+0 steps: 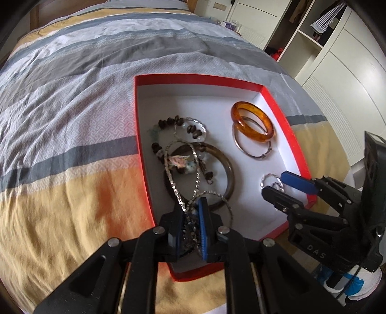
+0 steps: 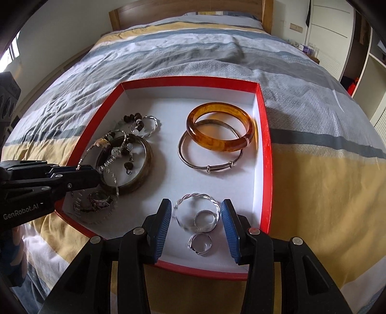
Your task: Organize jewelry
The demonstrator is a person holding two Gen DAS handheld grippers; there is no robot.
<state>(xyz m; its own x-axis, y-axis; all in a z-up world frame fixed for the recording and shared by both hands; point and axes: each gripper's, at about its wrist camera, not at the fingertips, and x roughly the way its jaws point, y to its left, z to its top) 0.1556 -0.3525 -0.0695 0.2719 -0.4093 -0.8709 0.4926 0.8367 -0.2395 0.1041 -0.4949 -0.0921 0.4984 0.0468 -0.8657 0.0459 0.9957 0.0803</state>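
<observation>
A red box (image 1: 299,154) (image 2: 265,145) with a white floor lies on the bed. My left gripper (image 1: 190,207) (image 2: 96,174) is shut on a silver chain (image 1: 172,186) over the box's left side, above a dark bangle (image 1: 229,169) (image 2: 144,169) and a bead bracelet (image 1: 190,128) (image 2: 135,120). An amber bangle (image 1: 253,123) (image 2: 222,142) leans on a silver bangle (image 1: 251,149) (image 2: 207,166) at the right. My right gripper (image 2: 196,217) (image 1: 275,181) is open around a twisted silver ring (image 2: 197,198) and two small rings (image 2: 202,244).
The striped grey, white and yellow bedspread (image 1: 72,120) (image 2: 325,181) surrounds the box. A wooden headboard (image 2: 188,7) is at the far end. White wardrobes and shelves (image 1: 337,60) stand to the right of the bed.
</observation>
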